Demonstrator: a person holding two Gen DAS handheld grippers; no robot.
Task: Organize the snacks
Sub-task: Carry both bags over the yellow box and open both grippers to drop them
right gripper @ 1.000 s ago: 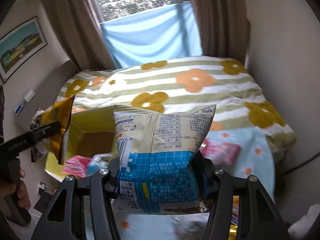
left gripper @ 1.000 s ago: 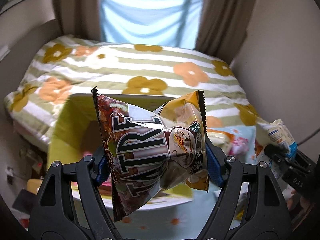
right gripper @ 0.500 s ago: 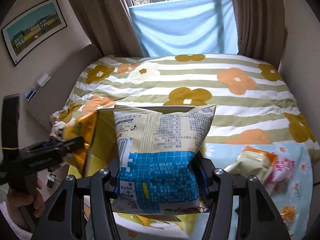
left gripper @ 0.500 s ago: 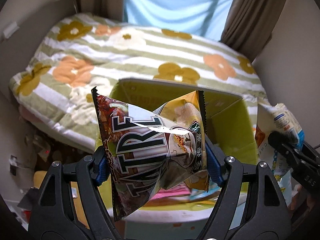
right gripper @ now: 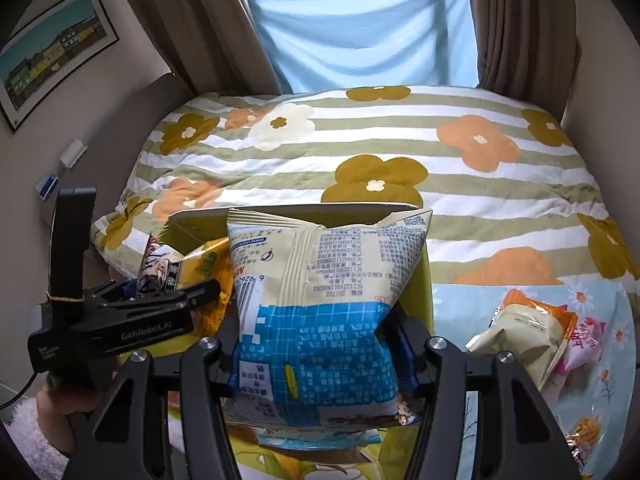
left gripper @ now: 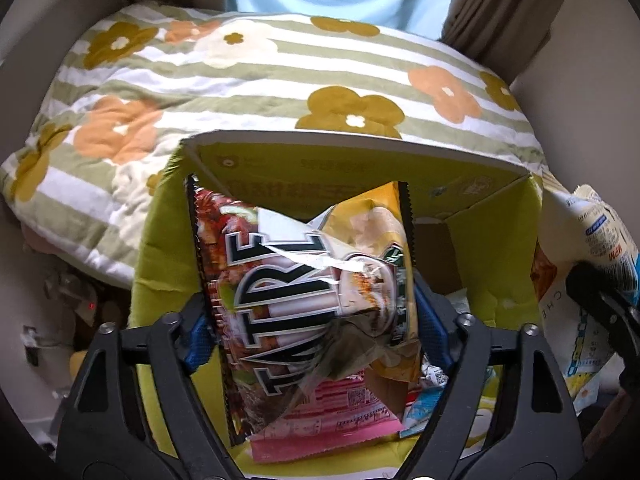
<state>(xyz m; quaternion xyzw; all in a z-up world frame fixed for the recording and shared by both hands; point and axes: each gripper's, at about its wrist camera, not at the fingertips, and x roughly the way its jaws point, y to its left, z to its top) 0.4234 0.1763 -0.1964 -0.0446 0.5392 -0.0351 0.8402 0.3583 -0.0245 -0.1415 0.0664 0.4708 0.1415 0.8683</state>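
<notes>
Left gripper [left gripper: 312, 324]: tilted steeply down over the open box, jaws opening. The dark bag is still between the blue pads; on the left a gap shows between pad and bag, on the right the pad seems just at the bag's edge.
Dark bag [left gripper: 296, 280]: brown and gold snack bag, large white letters across it, crumpled in the middle, upright between the left jaws, over the box's inside.
Right gripper [right gripper: 316, 344]: jaws clamped on the lower part of the blue bag, both pads pressing its sides.
Blue bag [right gripper: 320, 304]: cream top, blue gridded bottom, printed back towards the camera, upright, at the box's right side.
Hand [right gripper: 76, 412]: seen from the right wrist view, low on the left, wrapped round the left gripper's handle.
Box [left gripper: 360, 160]: yellow-green cardboard, flaps up, just in front of the striped quilt. Inside: a pink packet [left gripper: 332, 420] flat on the bottom, a light blue packet [left gripper: 424, 408] beside it.
Loose snacks: on the pale blue floral sheet [right gripper: 616, 320] right of the box, a cream and orange bag [right gripper: 524, 328] resting against a pink bag [right gripper: 584, 344].
Quilt [right gripper: 360, 148]: green and white stripes, big orange and mustard flowers, covering the bed behind the box.
Far end: blue cloth [right gripper: 360, 28] over the window, brown curtains [right gripper: 520, 20] either side, a framed picture [right gripper: 52, 56] on the left wall.
</notes>
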